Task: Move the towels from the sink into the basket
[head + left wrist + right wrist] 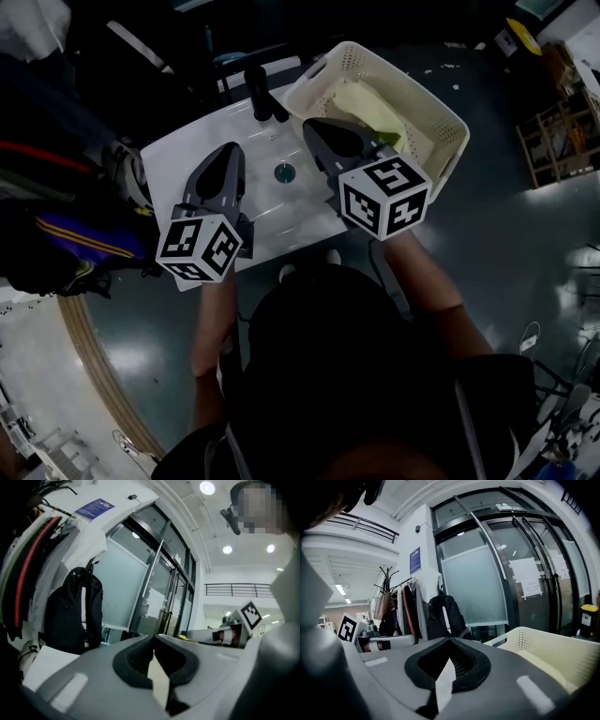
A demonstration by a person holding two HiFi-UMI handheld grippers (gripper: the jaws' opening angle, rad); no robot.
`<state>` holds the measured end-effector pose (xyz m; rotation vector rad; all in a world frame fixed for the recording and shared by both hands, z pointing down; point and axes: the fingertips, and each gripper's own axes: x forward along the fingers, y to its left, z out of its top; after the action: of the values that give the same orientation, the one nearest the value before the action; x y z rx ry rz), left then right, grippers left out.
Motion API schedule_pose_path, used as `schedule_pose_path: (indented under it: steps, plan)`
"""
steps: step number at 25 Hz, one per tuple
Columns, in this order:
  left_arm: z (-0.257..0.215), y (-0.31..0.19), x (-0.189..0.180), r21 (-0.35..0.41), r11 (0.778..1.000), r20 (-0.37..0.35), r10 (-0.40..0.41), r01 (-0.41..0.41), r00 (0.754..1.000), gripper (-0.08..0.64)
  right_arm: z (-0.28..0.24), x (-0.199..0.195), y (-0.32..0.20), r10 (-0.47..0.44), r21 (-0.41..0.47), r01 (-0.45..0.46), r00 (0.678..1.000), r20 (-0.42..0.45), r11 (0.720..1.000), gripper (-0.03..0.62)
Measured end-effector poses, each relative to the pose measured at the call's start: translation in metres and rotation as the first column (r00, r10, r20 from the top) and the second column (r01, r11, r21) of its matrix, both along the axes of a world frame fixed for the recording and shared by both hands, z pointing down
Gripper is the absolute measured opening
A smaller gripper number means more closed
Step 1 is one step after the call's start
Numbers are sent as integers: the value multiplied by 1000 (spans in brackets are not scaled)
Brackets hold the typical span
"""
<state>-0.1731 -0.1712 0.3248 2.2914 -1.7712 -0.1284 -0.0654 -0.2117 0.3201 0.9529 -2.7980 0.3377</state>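
A white sink [202,141] with a round drain [284,172] and a black faucet [258,94] lies below me. A cream perforated basket [441,117] stands against its right side and holds pale yellow-green towels [370,108]. The basin around the drain is bare white. My left gripper [232,148] hovers over the sink's left half, jaws shut and empty. My right gripper [314,124] hovers at the sink's right edge beside the basket, also shut with nothing held. In the right gripper view, the basket [543,653] shows at lower right.
Hanging coats and a black backpack [77,611] stand behind the sink in front of tall glass doors [487,573]. Dark clothing [56,216] crowds the left side. A wooden rack [553,141] stands on the grey floor at far right.
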Motion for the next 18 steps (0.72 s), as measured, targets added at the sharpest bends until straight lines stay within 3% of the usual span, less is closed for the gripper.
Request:
schedule_pose_path:
  steps: [10,18]
  plan:
    - [17,29,-37,-36,991,0,-127,127,992,8,19,-54,16,-149,-42,149,989,0,988,-2]
    - [36,43,-44,-80,982,-2,-175,174,985,9,41,-71,30,-201,-74,199,979,-23,977,-2]
